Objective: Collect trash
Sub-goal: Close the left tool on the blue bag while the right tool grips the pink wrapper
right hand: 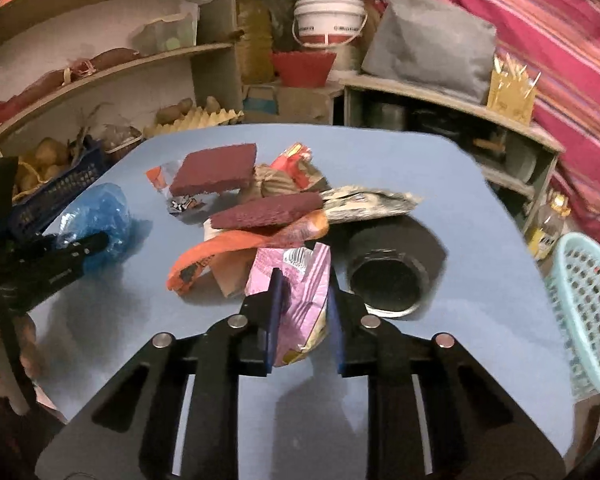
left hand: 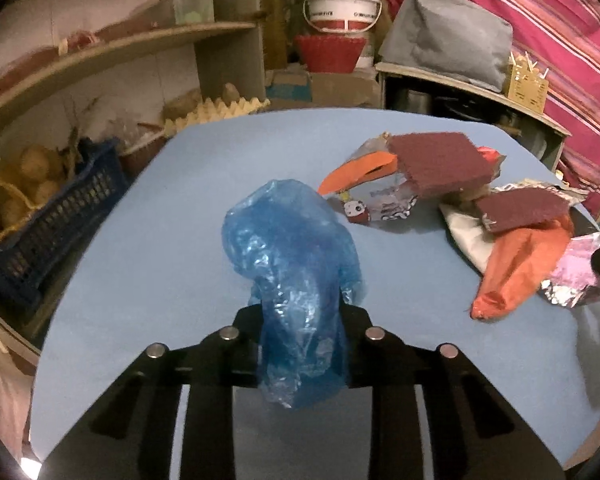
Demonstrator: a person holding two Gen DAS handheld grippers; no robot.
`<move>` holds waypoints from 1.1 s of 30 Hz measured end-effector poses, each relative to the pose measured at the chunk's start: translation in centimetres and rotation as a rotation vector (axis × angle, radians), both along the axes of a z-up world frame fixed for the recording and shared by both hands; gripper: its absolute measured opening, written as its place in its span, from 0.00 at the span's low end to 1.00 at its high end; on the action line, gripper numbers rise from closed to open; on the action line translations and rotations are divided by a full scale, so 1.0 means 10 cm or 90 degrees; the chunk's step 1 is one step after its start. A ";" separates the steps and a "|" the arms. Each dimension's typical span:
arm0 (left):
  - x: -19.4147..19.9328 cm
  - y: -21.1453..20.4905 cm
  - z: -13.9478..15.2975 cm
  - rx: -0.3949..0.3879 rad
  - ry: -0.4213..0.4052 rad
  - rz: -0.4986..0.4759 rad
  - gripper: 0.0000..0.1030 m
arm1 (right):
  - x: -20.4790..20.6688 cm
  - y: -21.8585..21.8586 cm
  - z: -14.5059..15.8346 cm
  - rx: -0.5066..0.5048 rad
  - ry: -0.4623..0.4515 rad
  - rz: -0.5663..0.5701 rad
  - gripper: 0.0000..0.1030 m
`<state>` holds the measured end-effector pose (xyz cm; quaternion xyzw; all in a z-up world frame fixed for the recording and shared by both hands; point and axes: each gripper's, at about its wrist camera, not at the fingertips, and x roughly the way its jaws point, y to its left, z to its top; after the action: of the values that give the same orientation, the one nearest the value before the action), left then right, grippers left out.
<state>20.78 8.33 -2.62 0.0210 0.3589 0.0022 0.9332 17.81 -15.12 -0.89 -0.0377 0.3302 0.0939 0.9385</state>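
Two grippers loaded, L w/ blue bag [left hand: 296,280], R w/ pink wrapper [right hand: 300,300]

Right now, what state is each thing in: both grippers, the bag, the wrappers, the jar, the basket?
left gripper: shut on the blue plastic bag, bag crumpled.
right gripper: closed around the pink wrapper, wrapper crumpled.
black jar: on its side, mouth toward the camera.
scouring pads: two, lying on top of the trash pile.
orange wrapper: crumpled, in the pile.
light blue basket: at the table's right edge; contents unclear.
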 end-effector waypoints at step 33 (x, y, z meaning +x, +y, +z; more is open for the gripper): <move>-0.32 -2.31 1.04 -0.009 -0.135 -0.149 0.24 | -0.74 -2.59 1.08 0.011 -0.189 -0.214 0.20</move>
<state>17.53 -14.76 7.78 0.0560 0.2537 -0.1070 0.9597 10.46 -41.01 9.95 0.0124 0.1891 -0.0676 0.9795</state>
